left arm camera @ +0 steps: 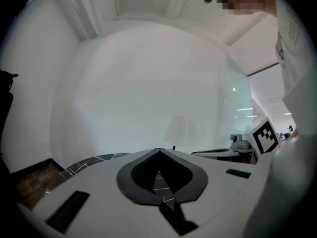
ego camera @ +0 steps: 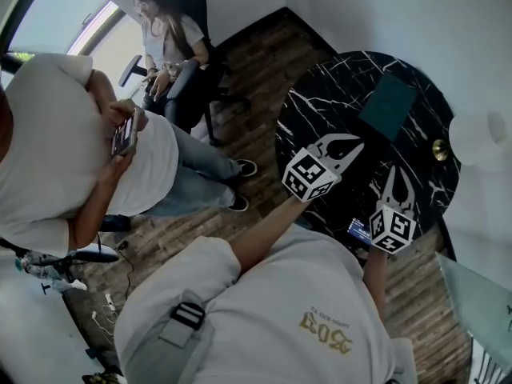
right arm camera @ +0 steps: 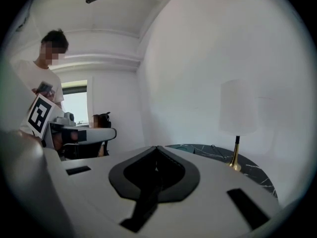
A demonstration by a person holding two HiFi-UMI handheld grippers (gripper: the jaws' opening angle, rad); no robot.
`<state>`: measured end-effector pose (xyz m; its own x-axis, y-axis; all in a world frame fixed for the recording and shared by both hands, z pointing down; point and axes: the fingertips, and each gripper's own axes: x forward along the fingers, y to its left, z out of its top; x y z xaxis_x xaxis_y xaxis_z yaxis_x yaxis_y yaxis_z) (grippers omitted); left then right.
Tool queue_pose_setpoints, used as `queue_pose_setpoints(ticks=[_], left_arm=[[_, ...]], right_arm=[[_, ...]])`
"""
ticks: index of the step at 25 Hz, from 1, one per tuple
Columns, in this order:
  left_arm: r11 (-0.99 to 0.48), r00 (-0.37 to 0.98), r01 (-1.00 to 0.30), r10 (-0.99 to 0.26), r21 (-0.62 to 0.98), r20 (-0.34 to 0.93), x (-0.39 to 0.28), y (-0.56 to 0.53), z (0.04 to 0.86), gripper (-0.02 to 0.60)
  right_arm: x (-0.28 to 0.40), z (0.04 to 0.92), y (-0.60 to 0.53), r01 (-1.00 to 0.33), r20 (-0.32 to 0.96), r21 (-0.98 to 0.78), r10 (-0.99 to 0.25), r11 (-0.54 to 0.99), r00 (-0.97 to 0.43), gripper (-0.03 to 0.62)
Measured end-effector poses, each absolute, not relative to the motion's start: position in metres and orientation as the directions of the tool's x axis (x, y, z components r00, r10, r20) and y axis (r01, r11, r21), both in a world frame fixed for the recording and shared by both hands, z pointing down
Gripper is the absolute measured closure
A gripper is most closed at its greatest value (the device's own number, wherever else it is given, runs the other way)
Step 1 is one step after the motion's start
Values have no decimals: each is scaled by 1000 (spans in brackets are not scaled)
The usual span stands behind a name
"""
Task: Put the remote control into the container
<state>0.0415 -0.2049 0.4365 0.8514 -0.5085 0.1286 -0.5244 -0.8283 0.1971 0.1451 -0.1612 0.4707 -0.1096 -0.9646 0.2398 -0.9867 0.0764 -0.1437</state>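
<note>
holding a two-jaw gripper in each hand, a person in a white t-shirt (ego camera: 272,310) leans over a round black marble table (ego camera: 320,102) with white veining. the left gripper (ego camera: 358,145) hangs above the table's near left part, its jaws drawn together to a point with nothing between them; its own view (left arm camera: 159,151) shows only a sliver of marble through the gap behind the closed tips. the right gripper (ego camera: 394,170) is held just to its right, near the table's front edge, and its jaws likewise meet at the tip and grip nothing (right arm camera: 157,148).

a dark teal square container (ego camera: 387,106) sits on the far side of the table, well apart from both grippers. a small dark blue oblong object (ego camera: 359,230) lies at the table's near edge, just beside the right gripper's marker cube (ego camera: 392,229); whether it is the remote control cannot be told at this size.

a lamp with a brass base (ego camera: 440,150) and a white shade (right arm camera: 239,105) stands at the table's right side. on the wooden floor (ego camera: 264,62) to the left, a bystander in a white shirt (ego camera: 56,150) looks at a phone (ego camera: 124,134), and another person (ego camera: 168,42) sits in a dark office chair (ego camera: 196,10) by the wall.
</note>
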Motion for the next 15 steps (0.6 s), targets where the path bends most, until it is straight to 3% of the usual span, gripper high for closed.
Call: queue_pose_setpoints(ticks=[15], left_arm=[[-755, 758, -649, -653, 90, -9, 7, -219, 382, 575]], right_arm=[[146, 422, -163, -993, 135, -100, -988, 63, -76, 583]])
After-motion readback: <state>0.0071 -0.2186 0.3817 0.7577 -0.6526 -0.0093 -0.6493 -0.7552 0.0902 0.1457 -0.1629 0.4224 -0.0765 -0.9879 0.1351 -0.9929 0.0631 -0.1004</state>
